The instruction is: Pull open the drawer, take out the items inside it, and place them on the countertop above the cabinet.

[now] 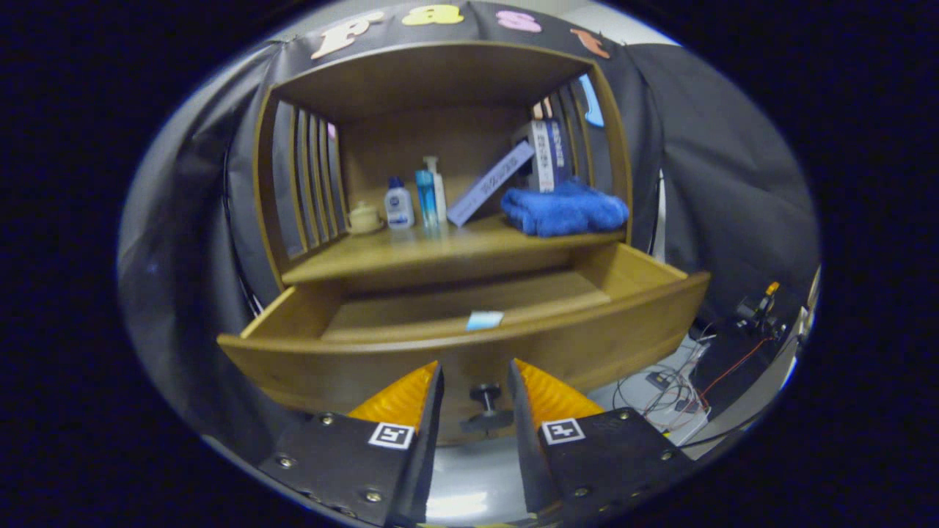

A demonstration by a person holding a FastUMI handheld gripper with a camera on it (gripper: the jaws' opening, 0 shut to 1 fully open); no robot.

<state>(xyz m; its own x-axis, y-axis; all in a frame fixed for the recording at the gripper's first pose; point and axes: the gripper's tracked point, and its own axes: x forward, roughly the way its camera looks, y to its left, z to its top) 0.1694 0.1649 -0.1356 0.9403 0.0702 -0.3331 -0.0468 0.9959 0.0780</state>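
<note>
Surveying the wooden cabinet from left to right, I see on its countertop (411, 253) a small cream lidded pot (364, 218), a squat white bottle with a blue cap (398, 205), a slim blue tube (425, 196) beside a white pump bottle (437, 188), a long pale carton (490, 183) leaning against an upright white-and-blue box (544, 155), and a folded blue towel (563, 209) at the right end; these crowd the back and right, so I judge the bare front strip to be the likeliest landing place. Below it the wide wooden drawer (455, 359) stands pulled well out, which suggests the opening step is done. One small pale-blue flat item (484, 320) lies on the drawer floor near the front wall, slightly right of centre; whether anything else hides behind that wall I cannot tell. My gripper (475, 385) sits low before the drawer front, its fingers moderately parted and grasping nothing, with the dark round drawer knob (485, 402) between them but touching neither. Reaching the item will, I judge, require lifting over the front wall.
</note>
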